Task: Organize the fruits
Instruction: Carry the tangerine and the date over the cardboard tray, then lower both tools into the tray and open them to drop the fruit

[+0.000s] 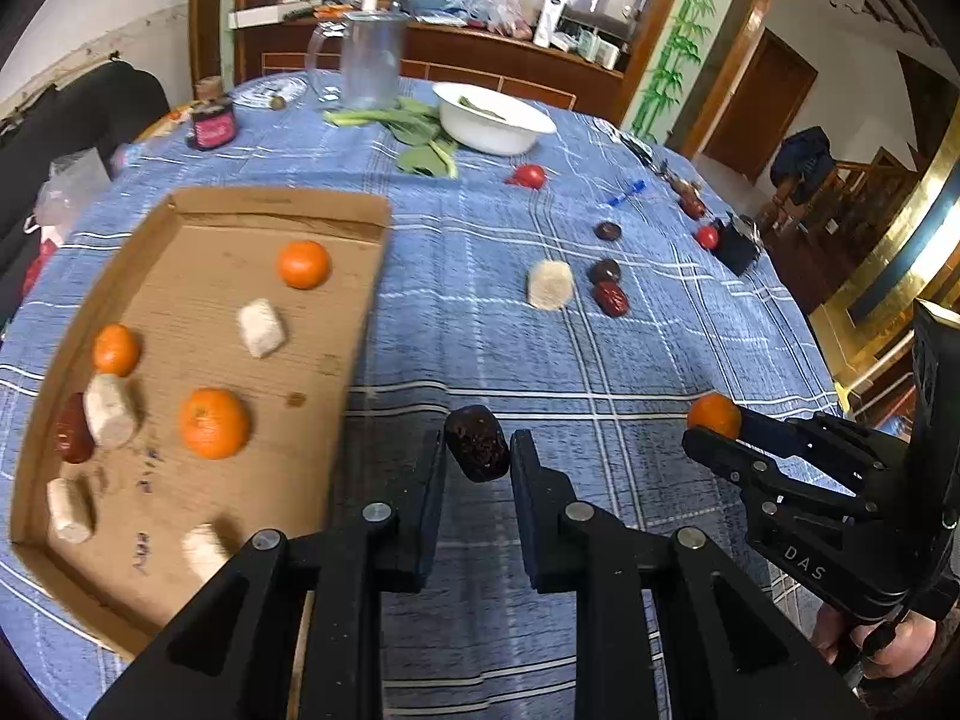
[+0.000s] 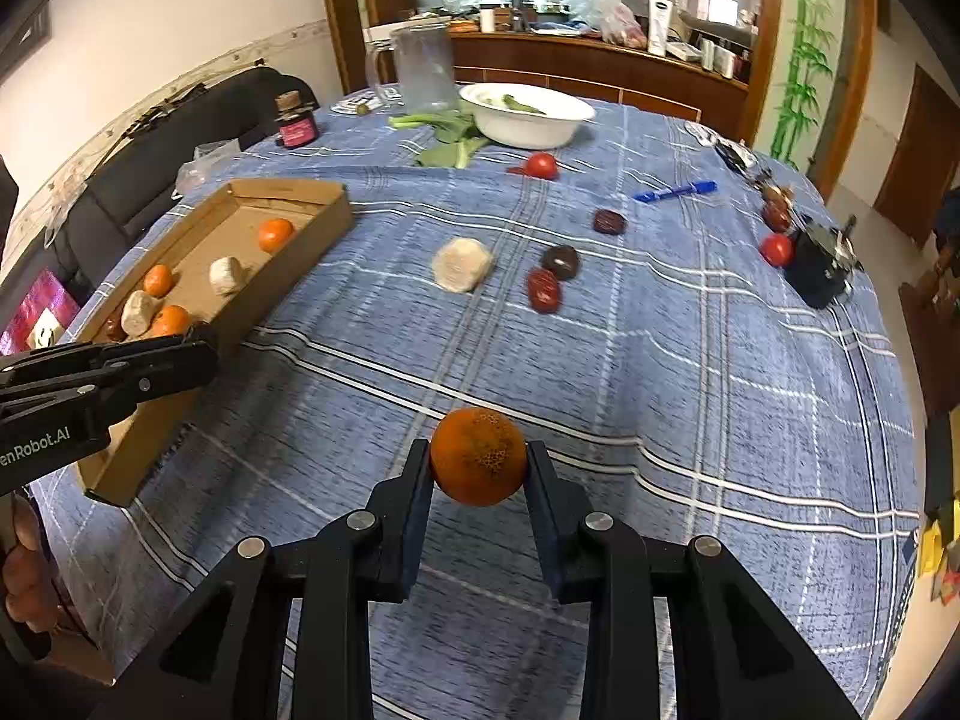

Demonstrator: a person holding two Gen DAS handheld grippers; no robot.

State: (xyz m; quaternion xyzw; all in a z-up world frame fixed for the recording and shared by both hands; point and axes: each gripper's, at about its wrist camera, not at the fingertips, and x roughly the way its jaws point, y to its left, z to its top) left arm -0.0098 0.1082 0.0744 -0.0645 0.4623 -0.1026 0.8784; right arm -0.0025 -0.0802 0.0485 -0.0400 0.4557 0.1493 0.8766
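Note:
My left gripper (image 1: 478, 450) is shut on a dark date (image 1: 477, 443) just right of the cardboard tray (image 1: 264, 207). The tray holds three oranges (image 1: 214, 423), several pale chunks (image 1: 261, 327) and a red date (image 1: 72, 429). My right gripper (image 2: 478, 468) is shut on an orange (image 2: 478, 456) above the blue cloth; it also shows in the left wrist view (image 1: 714, 420). Loose on the cloth lie a pale chunk (image 2: 462, 264), dates (image 2: 543, 290) and tomatoes (image 2: 542, 165).
A white bowl (image 2: 528, 120) with greens (image 2: 450, 144), a clear jug (image 2: 423, 69), a small jar (image 2: 297, 120), a blue pen (image 2: 675, 191) and a black object (image 2: 819, 267) stand on the blue checked table. A dark sofa is at left.

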